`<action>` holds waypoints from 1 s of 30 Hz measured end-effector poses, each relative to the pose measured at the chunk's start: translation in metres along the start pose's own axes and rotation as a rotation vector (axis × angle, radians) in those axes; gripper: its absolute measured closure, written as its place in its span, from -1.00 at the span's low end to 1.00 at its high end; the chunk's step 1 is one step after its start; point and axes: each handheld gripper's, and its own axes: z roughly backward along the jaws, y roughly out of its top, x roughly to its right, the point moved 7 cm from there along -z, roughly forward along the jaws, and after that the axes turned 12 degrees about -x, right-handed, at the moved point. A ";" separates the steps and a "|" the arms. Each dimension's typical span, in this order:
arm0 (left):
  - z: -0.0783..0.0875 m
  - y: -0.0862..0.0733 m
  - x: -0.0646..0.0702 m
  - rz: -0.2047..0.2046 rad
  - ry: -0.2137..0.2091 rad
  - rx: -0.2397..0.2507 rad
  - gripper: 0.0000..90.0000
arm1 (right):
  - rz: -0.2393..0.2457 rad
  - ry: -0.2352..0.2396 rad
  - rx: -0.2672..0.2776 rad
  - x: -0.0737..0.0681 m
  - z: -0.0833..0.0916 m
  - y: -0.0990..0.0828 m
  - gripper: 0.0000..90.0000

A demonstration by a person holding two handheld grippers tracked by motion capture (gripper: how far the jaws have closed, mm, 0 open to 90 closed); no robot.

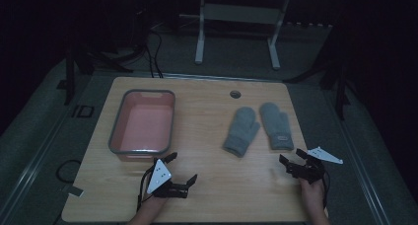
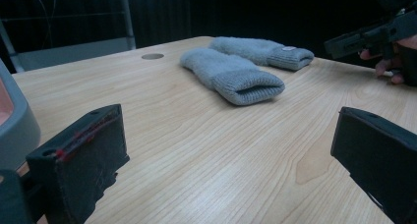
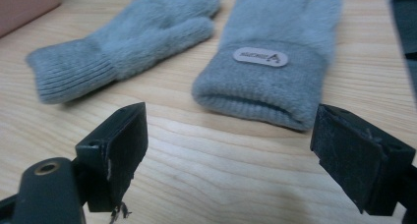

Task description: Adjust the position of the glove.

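both grippers, left gripper (image 1: 183, 168) and right gripper (image 1: 291, 156), sat jaws apart, nothing gripped; the near labelled mitten (image 3: 268, 57) looked the likely first pick for the pink tub (image 1: 114, 138).

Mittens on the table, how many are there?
2. The mitten with the label lies nearest the right gripper; the plain mitten lies beside it, toward the pink tub.

The left gripper (image 1: 181, 168) sits low at the near left, its jaws spread wide and empty, held by the left hand (image 1: 150, 207). The right gripper (image 1: 292, 157) rests at the near right, jaws also wide apart with nothing between them, gripped by the right hand (image 1: 312, 191). Both seem to hover just above the surface.
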 end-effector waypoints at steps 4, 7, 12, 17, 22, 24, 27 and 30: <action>0.000 0.000 -0.001 0.006 -0.001 0.002 -0.99 | 0.012 -0.012 -0.017 0.001 -0.001 0.004 -0.68; 0.000 0.000 -0.001 0.007 0.000 0.002 -0.99 | 0.011 -0.019 -0.023 0.001 -0.001 0.010 -0.68; 0.000 0.000 -0.001 0.011 0.000 0.002 -0.99 | 0.035 -0.023 -0.007 -0.003 0.002 0.022 -0.68; 0.000 0.000 -0.001 0.008 0.000 0.002 -0.98 | 0.051 -0.012 -0.008 -0.008 0.000 0.038 -0.69; 0.000 0.000 -0.001 0.008 0.000 0.002 -0.99 | 0.058 0.009 -0.021 -0.014 -0.007 0.058 -0.69; 0.000 0.000 -0.001 0.008 0.000 0.002 -0.99 | 0.064 0.035 -0.028 -0.018 -0.012 0.066 -0.69; 0.000 0.000 -0.001 0.008 -0.001 0.001 -0.98 | 0.058 0.046 -0.049 -0.022 -0.022 0.077 -0.69; 0.000 0.000 -0.001 0.009 -0.005 0.000 -0.99 | 0.076 0.090 -0.046 -0.028 -0.030 0.087 -0.69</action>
